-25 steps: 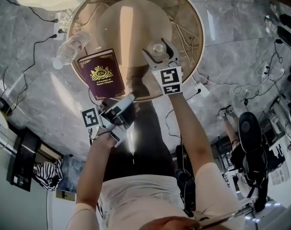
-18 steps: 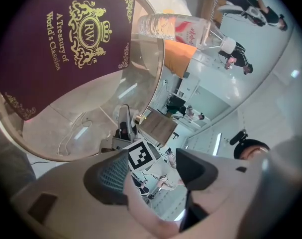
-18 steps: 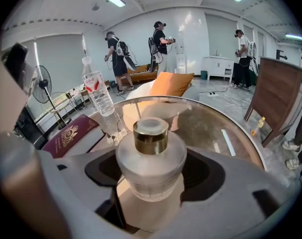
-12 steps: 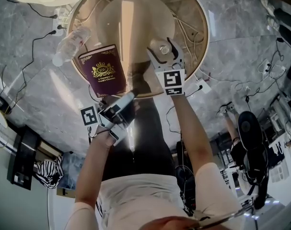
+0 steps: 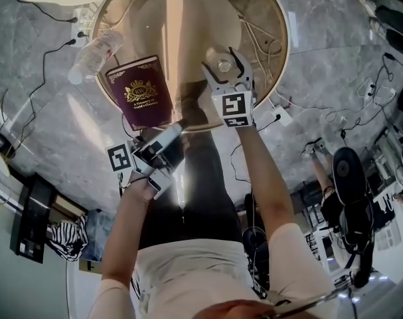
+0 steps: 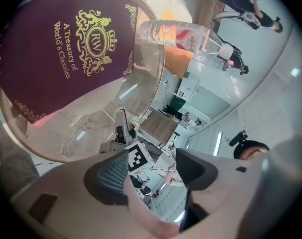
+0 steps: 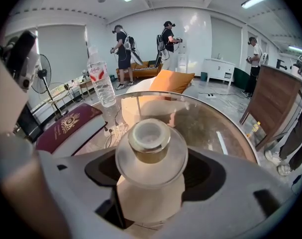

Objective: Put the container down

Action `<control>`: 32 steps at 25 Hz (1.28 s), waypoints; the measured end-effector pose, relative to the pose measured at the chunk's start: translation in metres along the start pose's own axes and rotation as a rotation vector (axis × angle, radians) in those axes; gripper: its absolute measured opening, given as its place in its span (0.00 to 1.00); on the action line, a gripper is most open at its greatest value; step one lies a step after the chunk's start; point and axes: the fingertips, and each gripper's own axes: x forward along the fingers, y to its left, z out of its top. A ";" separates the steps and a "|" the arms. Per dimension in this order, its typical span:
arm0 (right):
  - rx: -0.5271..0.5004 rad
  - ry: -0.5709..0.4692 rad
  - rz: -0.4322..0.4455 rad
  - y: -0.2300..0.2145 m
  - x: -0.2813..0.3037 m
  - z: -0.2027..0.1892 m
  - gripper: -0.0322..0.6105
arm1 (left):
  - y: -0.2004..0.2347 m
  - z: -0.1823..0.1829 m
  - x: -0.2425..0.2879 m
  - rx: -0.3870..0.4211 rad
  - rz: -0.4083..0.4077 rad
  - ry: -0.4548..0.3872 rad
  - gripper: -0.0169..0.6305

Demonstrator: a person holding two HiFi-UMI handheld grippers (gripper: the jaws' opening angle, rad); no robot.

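Observation:
The container [image 7: 151, 153] is a small cream jar with a clear glass lid and a gold knob. My right gripper [image 7: 153, 172] is shut on it, a jaw on each side of its body. In the head view the container [image 5: 222, 66] and right gripper [image 5: 223, 70] are over the near right part of the round glass table [image 5: 281, 38]. I cannot tell whether the jar touches the glass. My left gripper [image 5: 169, 133] is open and holds nothing, just off the table's near edge below the book [image 5: 140, 92]. In its own view the left gripper [image 6: 153, 172] shows a clear gap.
A maroon book [image 7: 66, 126] with gold print lies on the table's left side, with a plastic water bottle [image 5: 95, 53] beyond it at the rim. Cables lie under the glass [image 7: 210, 128]. People [image 7: 123, 49] stand far off, and a wooden cabinet [image 7: 275, 103] is at the right.
Hardly anything: the right gripper keeps the container at about the same spot over the table's near side, and the left gripper stays by the edge. The view has shifted slightly.

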 end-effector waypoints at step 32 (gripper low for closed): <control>0.062 -0.157 0.128 0.021 -0.286 0.195 0.16 | -0.192 -0.175 0.014 0.251 -0.100 0.163 0.33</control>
